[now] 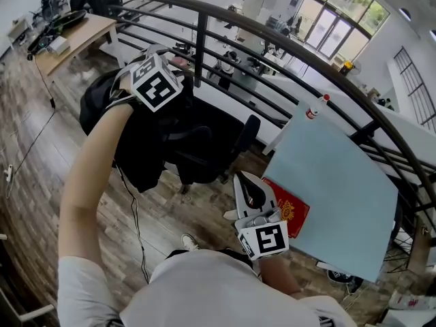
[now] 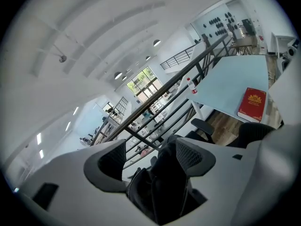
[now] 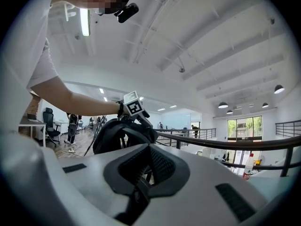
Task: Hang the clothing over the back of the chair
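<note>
Shirt: there's a plain white T-shirt (image 1: pixel 204 295), no print in sight.
Sleeve: short and white (image 1: pixel 80 288), ending above the elbow.
Left wrist: a dark band (image 3: pixel 119 108) shows, a strap or a glove cuff, hard to call from here.
Left gripper (image 2: pixel 153 160): pale grey shell, black pads with a fine grid texture.
Right gripper (image 3: pixel 146 166): same grey shell, black textured pads, dark oblong slots on top.
Left cube (image 1: pixel 155 82): white, black square markers.
Right cube (image 1: pixel 264 240): white, black markers too.
Head: a black camera (image 3: pixel 127 11) up there.

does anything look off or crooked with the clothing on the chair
Somewhat: the black clothing sits bunched over the back of the office chair, most of it hanging to one side, not spread evenly. A fold lies between the left gripper's open jaws. Nothing looks damaged.
</note>
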